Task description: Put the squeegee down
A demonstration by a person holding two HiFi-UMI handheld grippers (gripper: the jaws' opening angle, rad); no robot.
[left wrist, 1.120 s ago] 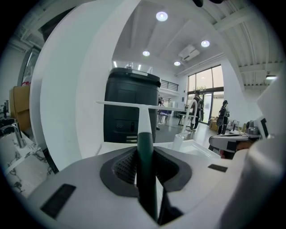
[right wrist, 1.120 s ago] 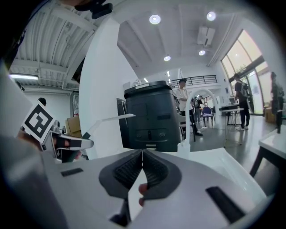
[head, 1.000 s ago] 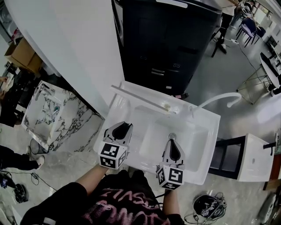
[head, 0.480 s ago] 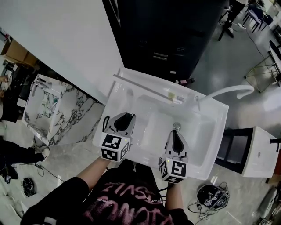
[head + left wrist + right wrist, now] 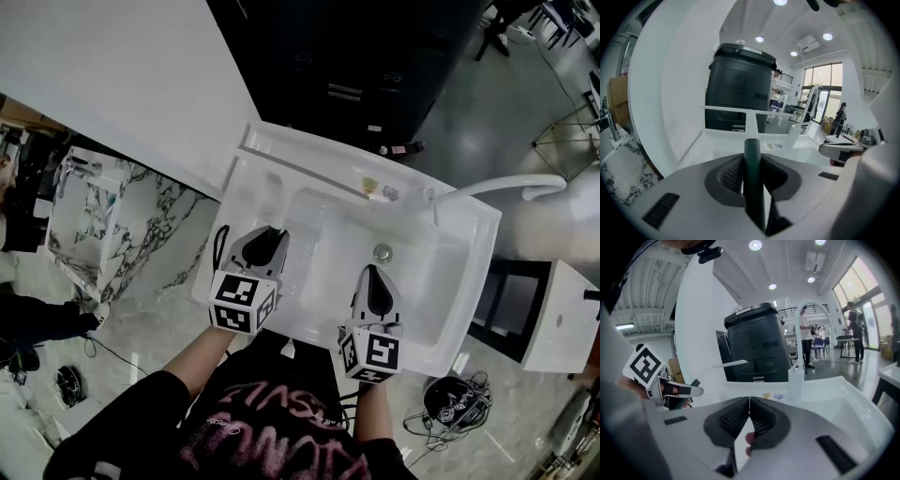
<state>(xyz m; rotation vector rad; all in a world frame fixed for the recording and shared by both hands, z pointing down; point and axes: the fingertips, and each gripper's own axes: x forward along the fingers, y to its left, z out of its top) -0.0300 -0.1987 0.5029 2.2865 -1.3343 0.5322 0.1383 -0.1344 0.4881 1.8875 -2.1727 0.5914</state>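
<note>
The squeegee (image 5: 753, 187) is held in the left tongs (image 5: 751, 161), which are clenched on its smooth, dark green, round handle; the ribbed dark pads (image 5: 731, 174) are pressed on both sides of it. Beyond the handle a thin white stem is seen, ended by a straight white bar (image 5: 736, 110) set across it. The right tongs (image 5: 749, 401) are closed pad against pad, with nothing between them.

From the head view, both tongs are shown over the glossy white sink (image 5: 469, 281): the left tongs (image 5: 265, 234) at its flat left part, the right tongs (image 5: 373, 274) over the basin, just before the round metal drain (image 5: 382, 252). The handle is hidden there by the tongs. The curved white faucet (image 5: 506, 186) is seen only from above there. In the right gripper view it stands up as a tall arch. Whether the bar touches the sink's back rim cannot be told.

Compared with half a second ago, both tongs are found over the same parts of the sink; only the whole view is shifted a little.
</note>
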